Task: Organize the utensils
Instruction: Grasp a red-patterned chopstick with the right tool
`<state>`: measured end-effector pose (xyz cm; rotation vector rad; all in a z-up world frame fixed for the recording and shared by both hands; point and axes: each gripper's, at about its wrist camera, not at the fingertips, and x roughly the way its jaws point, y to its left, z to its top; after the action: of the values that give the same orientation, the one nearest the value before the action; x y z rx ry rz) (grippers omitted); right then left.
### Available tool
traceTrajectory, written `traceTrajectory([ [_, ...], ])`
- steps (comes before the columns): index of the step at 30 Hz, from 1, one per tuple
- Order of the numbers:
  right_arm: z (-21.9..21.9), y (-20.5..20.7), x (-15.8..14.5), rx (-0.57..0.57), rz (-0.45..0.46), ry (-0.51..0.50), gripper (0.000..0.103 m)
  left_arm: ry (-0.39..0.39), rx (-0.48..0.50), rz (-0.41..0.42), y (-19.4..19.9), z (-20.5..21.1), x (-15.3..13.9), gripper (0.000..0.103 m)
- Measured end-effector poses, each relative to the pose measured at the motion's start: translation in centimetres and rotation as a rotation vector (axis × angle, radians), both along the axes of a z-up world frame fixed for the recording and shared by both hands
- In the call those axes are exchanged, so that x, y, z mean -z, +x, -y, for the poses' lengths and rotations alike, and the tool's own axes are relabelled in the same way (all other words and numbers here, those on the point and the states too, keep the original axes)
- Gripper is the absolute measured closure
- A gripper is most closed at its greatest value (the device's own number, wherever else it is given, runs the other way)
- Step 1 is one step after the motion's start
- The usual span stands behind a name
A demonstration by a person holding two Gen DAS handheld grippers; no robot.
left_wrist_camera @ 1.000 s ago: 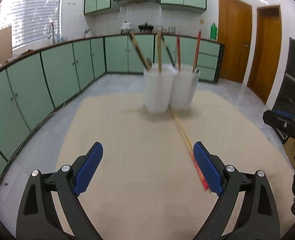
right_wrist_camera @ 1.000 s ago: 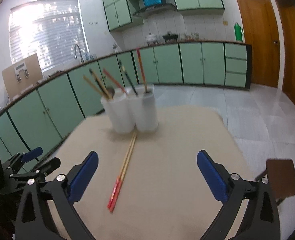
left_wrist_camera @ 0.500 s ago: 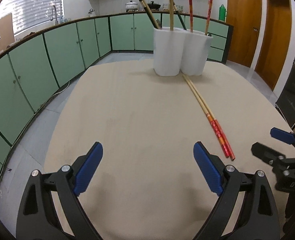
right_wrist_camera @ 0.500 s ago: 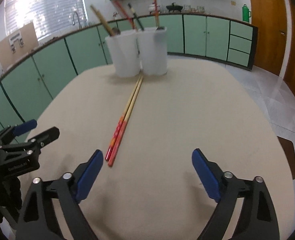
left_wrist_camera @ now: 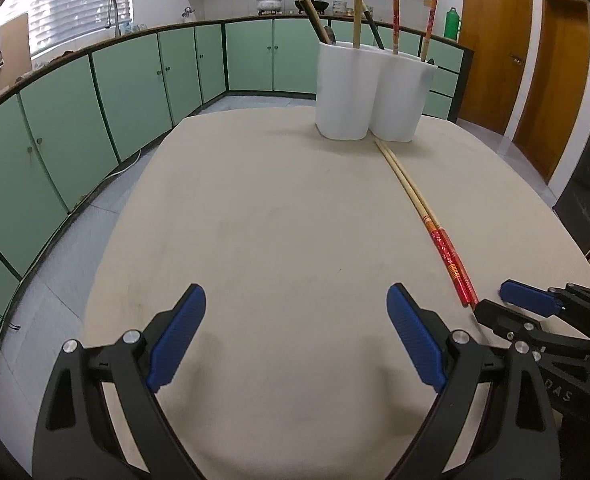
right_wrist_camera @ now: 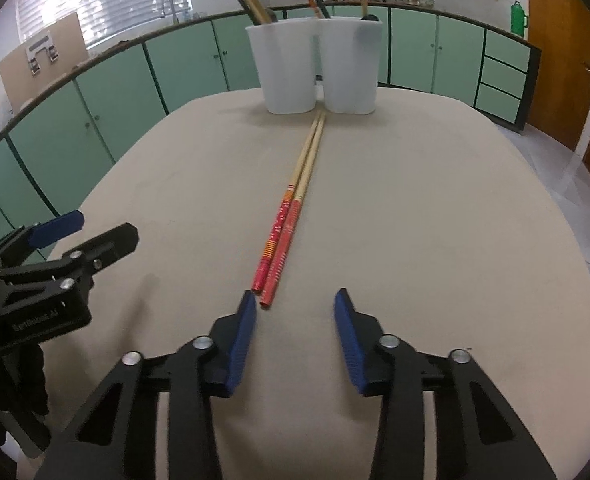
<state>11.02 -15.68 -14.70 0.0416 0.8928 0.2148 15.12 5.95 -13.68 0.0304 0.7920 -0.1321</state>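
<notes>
Right wrist: slim red-ended wooden chopsticks (right_wrist_camera: 295,216)

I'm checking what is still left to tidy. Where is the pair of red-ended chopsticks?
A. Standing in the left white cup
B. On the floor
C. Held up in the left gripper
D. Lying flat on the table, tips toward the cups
D: the chopsticks lie side by side on the table, thin tips by the white cups, red ends near the right gripper.
</notes>
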Motion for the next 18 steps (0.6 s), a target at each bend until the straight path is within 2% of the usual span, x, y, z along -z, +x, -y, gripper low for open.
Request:
traceTrajectory([
  [2,-0.2,0.0,0.0,-0.011,0.002,-0.007,0.075,0.0,0.0,-0.002,0.0,0.1,0.0,0.014],
  [4,-0.5,0.0,0.0,-0.028,0.002,-0.008,0.087,-0.001,0.0,-0.003,0.2,0.2,0.0,0.014],
  [7,-0.4,0.0,0.0,-0.032,-0.001,-0.005,0.097,-0.005,0.0,-0.006,0.3,0.2,0.1,0.014],
  [12,0.8,-0.3,-0.3,-0.015,0.019,-0.014,0.097,-0.006,0.004,-0.004,0.3,0.4,0.0,0.014],
  [18,1.2,-1.0,-0.4,-0.037,0.018,0.04,0.09,-0.012,0.007,-0.004,0.1,0.6,0.0,0.014],
])
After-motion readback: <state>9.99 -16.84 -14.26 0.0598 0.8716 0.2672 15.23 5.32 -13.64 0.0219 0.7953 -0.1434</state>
